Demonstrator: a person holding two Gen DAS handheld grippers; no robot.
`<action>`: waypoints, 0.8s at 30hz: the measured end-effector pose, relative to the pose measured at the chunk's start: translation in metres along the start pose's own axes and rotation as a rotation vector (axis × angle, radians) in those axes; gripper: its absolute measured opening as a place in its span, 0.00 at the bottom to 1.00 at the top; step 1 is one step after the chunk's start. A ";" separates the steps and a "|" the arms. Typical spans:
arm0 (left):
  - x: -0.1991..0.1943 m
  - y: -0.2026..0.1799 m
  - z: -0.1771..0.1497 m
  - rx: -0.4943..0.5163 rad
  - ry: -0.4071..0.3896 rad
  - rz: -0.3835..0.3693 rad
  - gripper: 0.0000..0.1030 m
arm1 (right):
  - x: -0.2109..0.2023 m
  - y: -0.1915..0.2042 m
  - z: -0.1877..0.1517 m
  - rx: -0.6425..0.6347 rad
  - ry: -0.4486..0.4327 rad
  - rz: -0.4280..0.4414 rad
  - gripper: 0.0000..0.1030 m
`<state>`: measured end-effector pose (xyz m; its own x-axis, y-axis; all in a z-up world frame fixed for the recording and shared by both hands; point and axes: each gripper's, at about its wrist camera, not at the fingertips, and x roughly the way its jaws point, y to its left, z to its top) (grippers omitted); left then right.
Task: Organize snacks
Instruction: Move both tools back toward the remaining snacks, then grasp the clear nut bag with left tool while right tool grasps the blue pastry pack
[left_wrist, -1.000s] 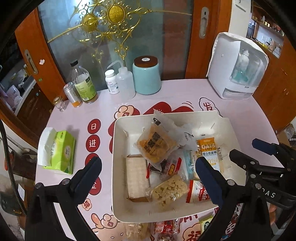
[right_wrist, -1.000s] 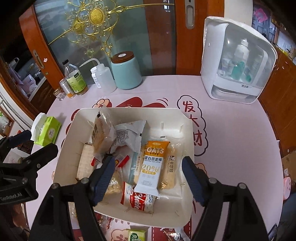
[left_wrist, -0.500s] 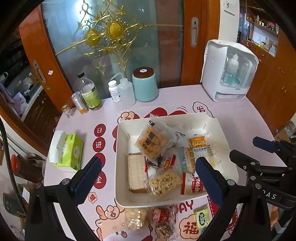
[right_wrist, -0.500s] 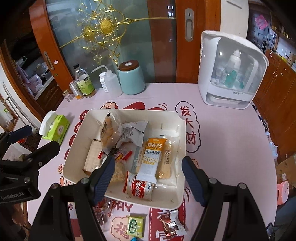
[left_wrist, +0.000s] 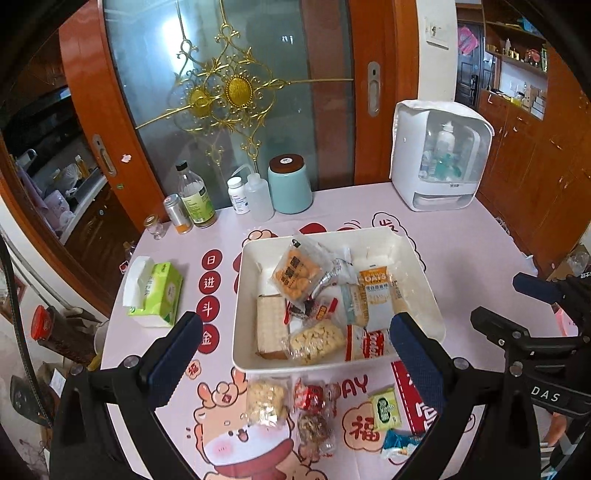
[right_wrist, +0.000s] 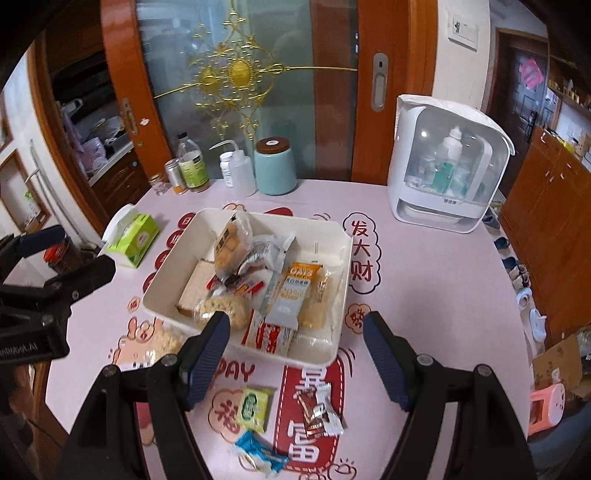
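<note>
A white tray sits mid-table, filled with several snack packets, among them an orange oat bar and a cracker bag. Loose snacks lie on the cloth in front of it: a puffed-snack bag, a red packet, a green packet, a blue packet and a brown-and-white wrapper. My left gripper hangs open above the tray's near edge, empty. My right gripper is open too, above the tray's near right corner, holding nothing.
At the table's back stand a teal canister, a squeeze bottle, a pill bottle, a green-label bottle and a can. A white dispenser cabinet is back right, a green tissue pack left. A sliding glass door lies behind.
Both grippers have drawn back and risen from the tray, still open. The tray looks smaller and the loose snacks in front of it have come into view.
</note>
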<state>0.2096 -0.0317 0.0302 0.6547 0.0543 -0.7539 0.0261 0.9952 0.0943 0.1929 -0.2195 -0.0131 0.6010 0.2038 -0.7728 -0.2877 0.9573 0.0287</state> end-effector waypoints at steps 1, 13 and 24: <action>-0.004 -0.002 -0.006 0.000 -0.002 0.003 0.98 | -0.002 0.000 -0.004 -0.009 0.001 0.009 0.73; 0.012 -0.003 -0.102 -0.089 0.072 -0.039 0.98 | 0.016 -0.001 -0.085 -0.114 0.078 0.077 0.73; 0.080 0.001 -0.185 -0.191 0.267 -0.039 0.98 | 0.062 0.008 -0.157 -0.126 0.228 0.176 0.69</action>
<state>0.1222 -0.0117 -0.1503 0.4345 0.0100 -0.9006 -0.1116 0.9928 -0.0428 0.1111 -0.2308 -0.1603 0.3556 0.2991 -0.8855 -0.4712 0.8756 0.1065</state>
